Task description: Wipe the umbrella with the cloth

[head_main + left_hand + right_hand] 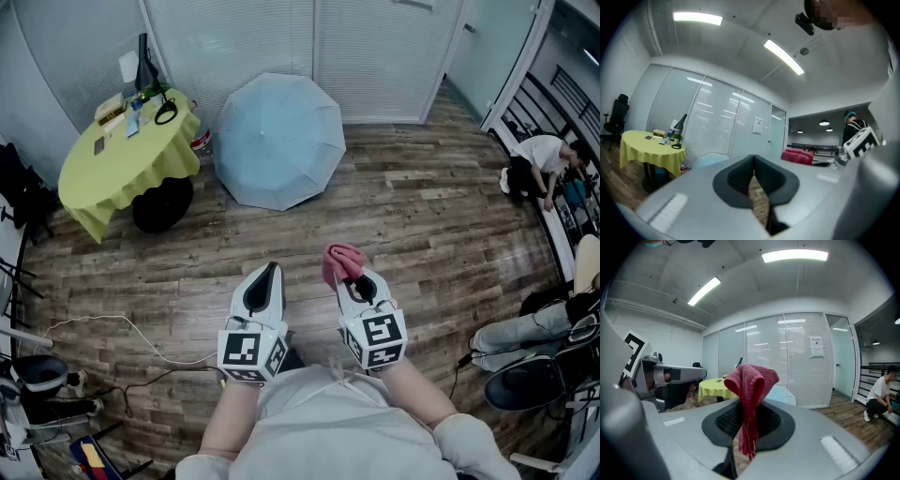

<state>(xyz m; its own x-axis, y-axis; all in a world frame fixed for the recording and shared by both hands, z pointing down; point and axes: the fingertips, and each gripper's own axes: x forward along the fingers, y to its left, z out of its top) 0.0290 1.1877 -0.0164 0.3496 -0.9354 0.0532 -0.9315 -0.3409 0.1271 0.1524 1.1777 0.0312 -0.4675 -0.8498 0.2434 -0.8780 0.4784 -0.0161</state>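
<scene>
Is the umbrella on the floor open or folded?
Open: the umbrella shows its light blue canopy fully spread in a dome, resting on the wooden floor.

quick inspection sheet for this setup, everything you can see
surface: wooden plank floor, no worktop in use
job's things: pale blue umbrella open, lying on the floor by the blinds; red cloth held up, clear of it
clutter: round table with yellow cover, a desk lamp and small items on top
grippers: left gripper jaws together, empty; right gripper clamped on the cloth
cables: white cable and dark cable loose on the floor at left
surroundings: blinds; person crouching at right
</scene>
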